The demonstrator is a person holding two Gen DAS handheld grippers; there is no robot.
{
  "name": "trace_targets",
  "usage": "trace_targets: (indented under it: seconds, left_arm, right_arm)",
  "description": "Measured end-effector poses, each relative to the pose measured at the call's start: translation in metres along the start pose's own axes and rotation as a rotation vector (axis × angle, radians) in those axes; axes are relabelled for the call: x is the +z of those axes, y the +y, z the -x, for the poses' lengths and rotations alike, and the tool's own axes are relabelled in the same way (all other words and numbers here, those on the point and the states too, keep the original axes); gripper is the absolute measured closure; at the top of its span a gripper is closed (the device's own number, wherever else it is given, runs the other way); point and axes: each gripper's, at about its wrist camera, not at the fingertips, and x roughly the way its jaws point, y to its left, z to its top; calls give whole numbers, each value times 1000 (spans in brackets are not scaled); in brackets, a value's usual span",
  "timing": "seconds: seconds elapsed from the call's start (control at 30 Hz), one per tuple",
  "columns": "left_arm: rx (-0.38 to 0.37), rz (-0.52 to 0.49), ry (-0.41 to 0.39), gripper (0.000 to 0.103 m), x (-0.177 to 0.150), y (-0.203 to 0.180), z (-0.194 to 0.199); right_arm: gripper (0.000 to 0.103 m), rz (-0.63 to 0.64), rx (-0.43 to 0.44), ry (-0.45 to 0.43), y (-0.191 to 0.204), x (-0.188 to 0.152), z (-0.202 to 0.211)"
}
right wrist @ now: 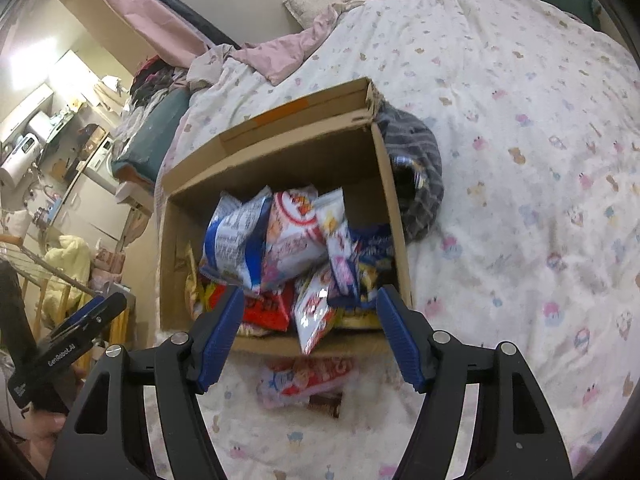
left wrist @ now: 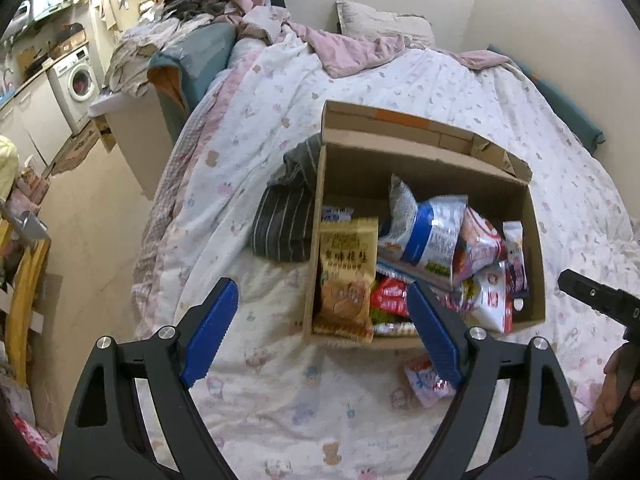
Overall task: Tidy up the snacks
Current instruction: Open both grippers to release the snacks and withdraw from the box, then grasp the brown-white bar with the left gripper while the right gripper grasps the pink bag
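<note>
Cardboard box [left wrist: 424,168] sits on the bed [left wrist: 280,92], on a white quilt with small cartoon prints, top flaps open. Snacks are piled inside – a tan peanut packet [left wrist: 346,276] stands against the box's left wall in the left wrist view, a blue-and-white bag [left wrist: 428,240] lies on top of the heap, with a white-and-red bag [right wrist: 294,240] next to it and red wrappers [left wrist: 390,296] lower down. In the right wrist view a silver-and-red packet [right wrist: 316,312] hangs over the near box wall.

Left claw [left wrist: 322,330] is spread wide with nothing between its blue pads; it hangs above the bed just in front of the near-left corner of the box. Right claw [right wrist: 310,334] is also spread and empty, over the near edge of the box with the pile just past its tips.

Two snacks are outside the box: a pink-and-white packet [right wrist: 304,380] lies on the quilt just in front of the near wall, with a dark brown bar [right wrist: 326,400] touching its lower edge. The same pink packet [left wrist: 426,380] shows partly behind the left claw's right finger.

A dark striped garment [left wrist: 286,216] is bunched against the box's side. A pillow [left wrist: 380,20] lies at the head of the bed – a washing machine [left wrist: 78,78] stands far left in the room. The person's hand [left wrist: 616,396] shows at the right edge, blurred.
</note>
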Motion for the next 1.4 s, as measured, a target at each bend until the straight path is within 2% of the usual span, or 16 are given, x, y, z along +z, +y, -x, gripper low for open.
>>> trace_targets:
  seconds: [0.27,0.5,0.73,0.8,1.0,1.23,1.33,1.37,1.4]
  left_arm:
    - [-16,14,39,19,-27,2,13]
    - [-36,25,104,19,-55,-5,15]
    - [-42,55,155,19,-66,-5,5]
    - [-43,59,157,19,-66,-4,3]
    - [-64,103,180,19,-63,5,-2]
    - [-87,124,200,19,-65,16,-4]
    - [-84,123,204,19,-66,20,-5]
    - [-83,125,205,19,-67,22,-5]
    - [-83,130,207,19,-67,24,-6]
  right_arm:
    - [32,22,13,60,10,-36,0]
    - [32,15,37,141,11,-57,-13]
    - [30,-70,41,214,-5,-64,-31]
    - [23,-81,31,232,-8,-65,-38]
    - [16,-81,-34,317,-4,-71,-76]
    - [16,-29,-165,395,6,-71,-134]
    - [14,-48,-180,407,3,-71,-148]
    - [17,-46,-183,410,3,-72,-151]
    - [25,-47,-180,407,4,-72,-152]
